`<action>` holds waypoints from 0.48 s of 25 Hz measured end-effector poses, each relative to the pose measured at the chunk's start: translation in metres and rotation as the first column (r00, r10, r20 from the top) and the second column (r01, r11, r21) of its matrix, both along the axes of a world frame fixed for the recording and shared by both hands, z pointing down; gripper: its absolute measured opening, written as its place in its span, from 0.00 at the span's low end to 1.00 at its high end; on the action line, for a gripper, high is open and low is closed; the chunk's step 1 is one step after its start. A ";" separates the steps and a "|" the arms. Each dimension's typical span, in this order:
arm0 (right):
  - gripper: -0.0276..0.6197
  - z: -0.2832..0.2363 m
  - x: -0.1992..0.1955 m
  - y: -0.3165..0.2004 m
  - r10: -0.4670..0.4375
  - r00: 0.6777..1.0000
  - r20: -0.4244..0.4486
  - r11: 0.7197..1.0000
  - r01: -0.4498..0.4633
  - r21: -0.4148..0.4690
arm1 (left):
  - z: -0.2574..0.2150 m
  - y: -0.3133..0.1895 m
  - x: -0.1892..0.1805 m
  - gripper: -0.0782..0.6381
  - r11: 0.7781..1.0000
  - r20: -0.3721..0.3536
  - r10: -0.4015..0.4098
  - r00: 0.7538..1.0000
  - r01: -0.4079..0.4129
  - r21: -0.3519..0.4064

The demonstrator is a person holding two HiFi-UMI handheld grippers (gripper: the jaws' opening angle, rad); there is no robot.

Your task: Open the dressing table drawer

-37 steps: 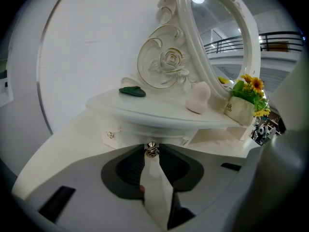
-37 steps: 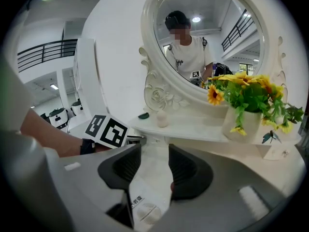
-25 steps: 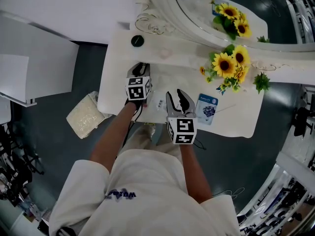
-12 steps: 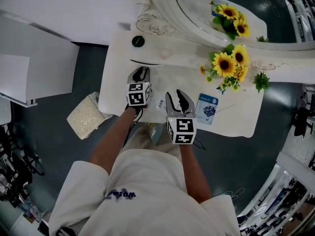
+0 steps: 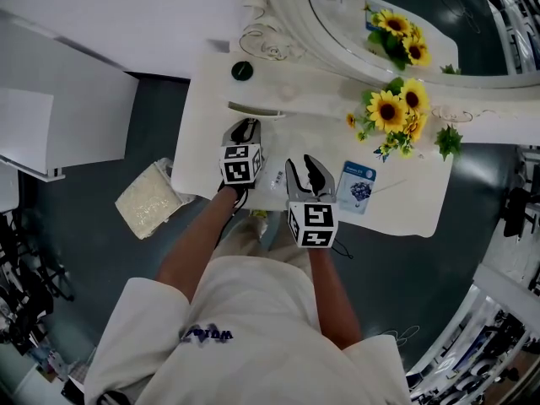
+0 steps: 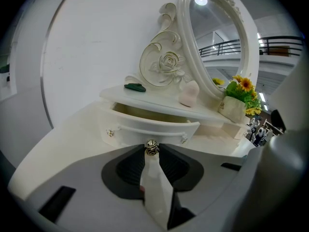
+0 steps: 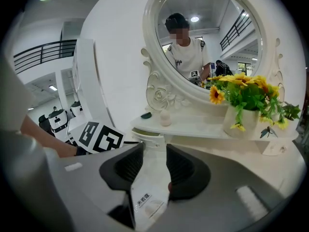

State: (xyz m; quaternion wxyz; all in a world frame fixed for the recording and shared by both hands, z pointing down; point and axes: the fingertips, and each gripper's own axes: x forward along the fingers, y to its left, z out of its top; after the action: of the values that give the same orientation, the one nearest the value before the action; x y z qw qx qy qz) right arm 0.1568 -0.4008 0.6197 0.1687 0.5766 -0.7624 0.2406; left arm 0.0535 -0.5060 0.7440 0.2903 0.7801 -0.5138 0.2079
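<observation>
The white dressing table [image 5: 211, 142] has a small curved drawer [image 6: 149, 124] under its raised shelf. The drawer stands pulled out a little, with a dark gap behind its front [image 5: 253, 110]. My left gripper [image 6: 152, 152] is shut on the drawer's small metal knob [image 6: 152, 146], and in the head view it [image 5: 242, 132] sits right in front of the drawer. My right gripper [image 5: 305, 165] hovers over the tabletop beside it, open with nothing held [image 7: 154, 151]. The part-open drawer [image 7: 146, 137] also shows at the left in the right gripper view.
On the shelf lie a dark green disc [image 5: 242, 71] and a pink egg-shaped thing [image 6: 189, 94]. Sunflowers in a pot [image 5: 396, 112] and the oval mirror [image 6: 217, 42] stand behind. A blue packet [image 5: 356, 186] and a small white packet [image 5: 275, 178] lie on the tabletop.
My left gripper has drawn back toward the person with the knob, and the drawer has slid out, opening a gap behind its front. The right gripper has stayed put.
</observation>
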 end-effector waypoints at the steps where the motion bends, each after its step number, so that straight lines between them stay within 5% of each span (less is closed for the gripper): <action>1: 0.29 0.000 0.000 0.000 0.002 1.000 0.001 1.000 -0.002 0.000 | 0.000 0.001 0.000 0.25 1.000 -0.001 0.001 1.000 -0.001 -0.001; 12: 0.28 -0.004 -0.004 0.003 0.012 1.000 0.000 1.000 -0.012 0.005 | 0.000 0.008 -0.003 0.25 1.000 0.000 0.016 1.000 -0.016 -0.010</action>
State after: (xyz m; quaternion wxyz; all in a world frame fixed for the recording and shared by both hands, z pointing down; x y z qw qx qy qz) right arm 0.1533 -0.3974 0.6156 0.1657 0.5814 -0.7596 0.2398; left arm 0.0508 -0.4982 0.7441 0.2924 0.7828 -0.5065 0.2127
